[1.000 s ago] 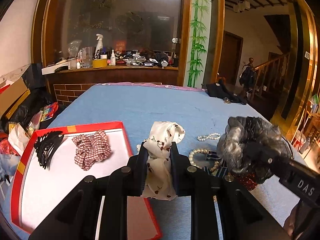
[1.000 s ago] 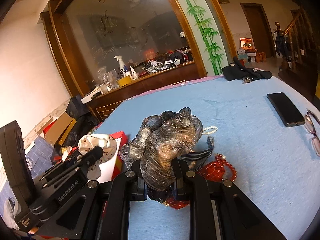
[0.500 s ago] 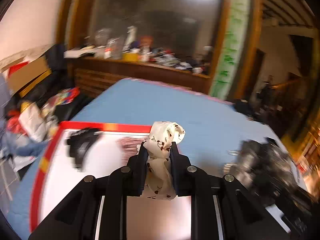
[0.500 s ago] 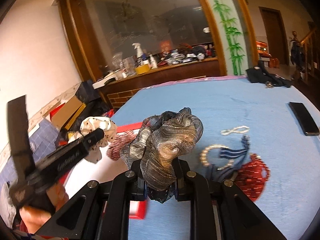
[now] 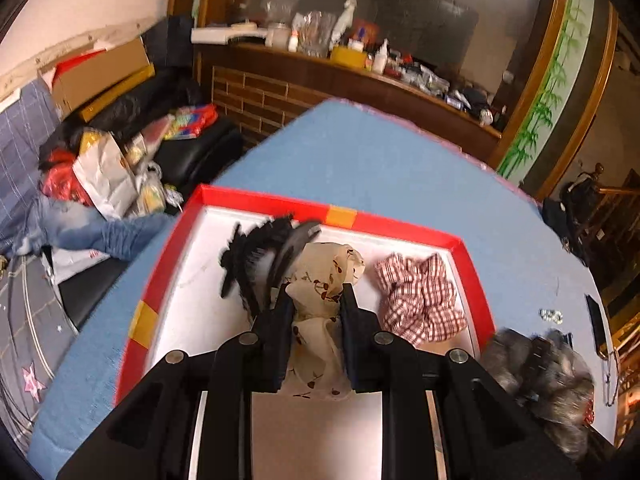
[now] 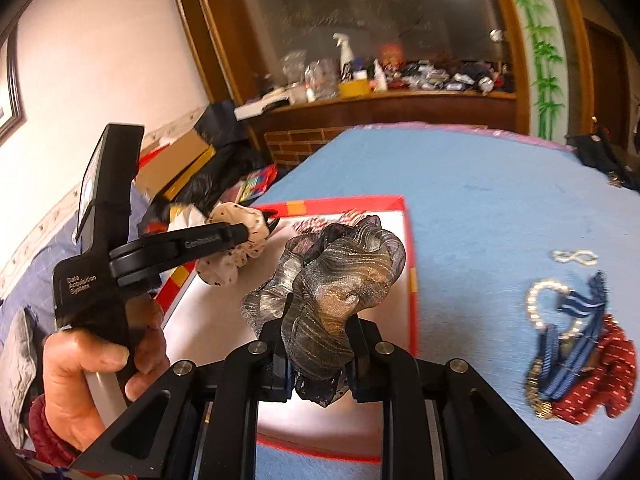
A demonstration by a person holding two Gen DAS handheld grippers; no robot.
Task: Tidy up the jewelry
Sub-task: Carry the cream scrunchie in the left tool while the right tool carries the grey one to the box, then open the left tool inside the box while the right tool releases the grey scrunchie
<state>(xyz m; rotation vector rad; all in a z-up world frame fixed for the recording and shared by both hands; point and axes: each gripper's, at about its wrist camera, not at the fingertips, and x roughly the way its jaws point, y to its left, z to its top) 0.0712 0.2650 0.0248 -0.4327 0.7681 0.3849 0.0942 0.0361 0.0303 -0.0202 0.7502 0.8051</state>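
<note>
1. We held the left gripper [image 5: 316, 300] clenched on the cream fabric scrunchie with small dark red print [image 5: 324, 280], which bulged out past the fingertips and trailed back between the jaws.
2. Ahead of and below those jaws lay the shallow red-rimmed box with a white floor [image 5: 400, 226]; the black toothed plastic hair claw [image 5: 256, 256] sat just left of the jaws, and the red-and-white checked fabric scrunchie [image 5: 420, 296] just right of them.
3. We kept the right gripper [image 6: 320, 320] closed on the grey-and-gold metallic mesh scrunchie [image 6: 336, 280], its ruffles spilling above the fingertips, with the box's white floor beneath and its right wall just right of the jaws.
4. To the right of the right jaws, well apart on the blue tablecloth [image 6: 480, 200], waited a white pearl bead bracelet [image 6: 540, 296] tangled with a navy striped ribbon bow [image 6: 576, 328] and a dark red dotted fabric piece [image 6: 600, 376].
5. We judged both scrunchies ready for release over the box.
6. The cream scrunchie could land on the hair claw and snag its teeth, since it hung so close beside them.
7. The mesh scrunchie could fall on the red wall and tip out, because the right jaws sat near that edge.
8. Soft fabric might also cling to a finger pad on opening and be dragged away.
</note>
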